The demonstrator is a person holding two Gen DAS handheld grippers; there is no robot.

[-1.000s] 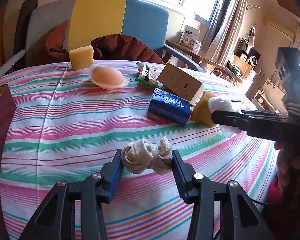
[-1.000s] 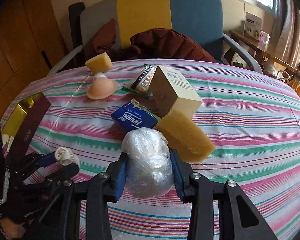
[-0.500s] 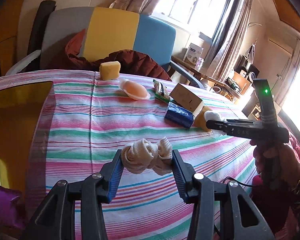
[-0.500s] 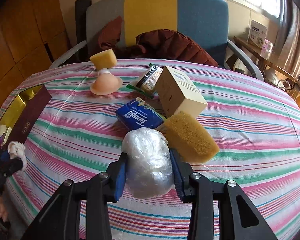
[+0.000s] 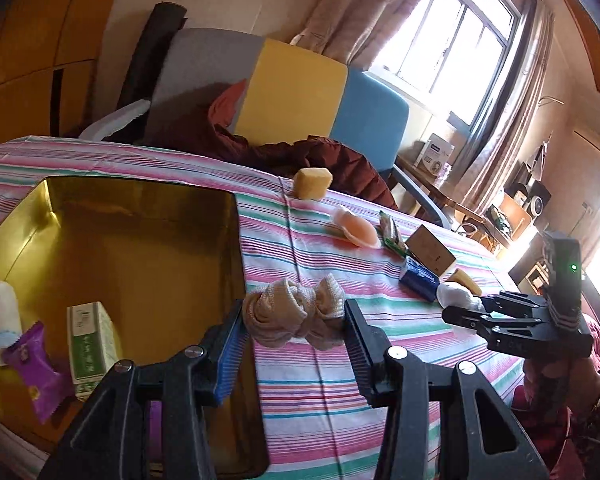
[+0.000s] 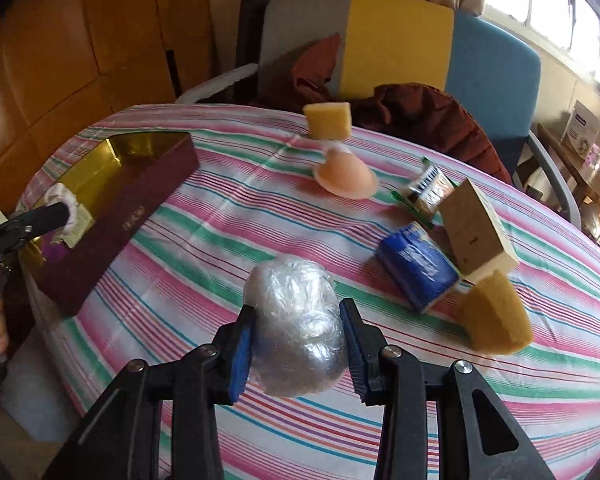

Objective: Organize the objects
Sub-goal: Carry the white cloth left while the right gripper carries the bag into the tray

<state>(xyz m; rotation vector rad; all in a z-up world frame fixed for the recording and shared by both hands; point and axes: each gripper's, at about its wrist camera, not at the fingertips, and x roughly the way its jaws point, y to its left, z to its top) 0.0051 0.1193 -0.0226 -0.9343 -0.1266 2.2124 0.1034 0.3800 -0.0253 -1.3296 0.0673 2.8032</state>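
The box (image 5: 140,220), dark red outside and shiny gold inside, sits open at the left edge of our striped tablecloth (image 6: 228,240). There's gold lettering on its side but we can't read it. Our left gripper (image 5: 294,316) is pinching a knotted cream cloth (image 5: 296,312) right at the box's rim, and our right gripper (image 6: 296,340) is clamped on a ball of clear plastic wrap (image 6: 296,320) over the table. Inside the box are a green-and-white carton (image 5: 92,348) and a purple candy wrapper (image 5: 32,364), print too small. The blue tissue pack (image 6: 418,272) is blurred here.
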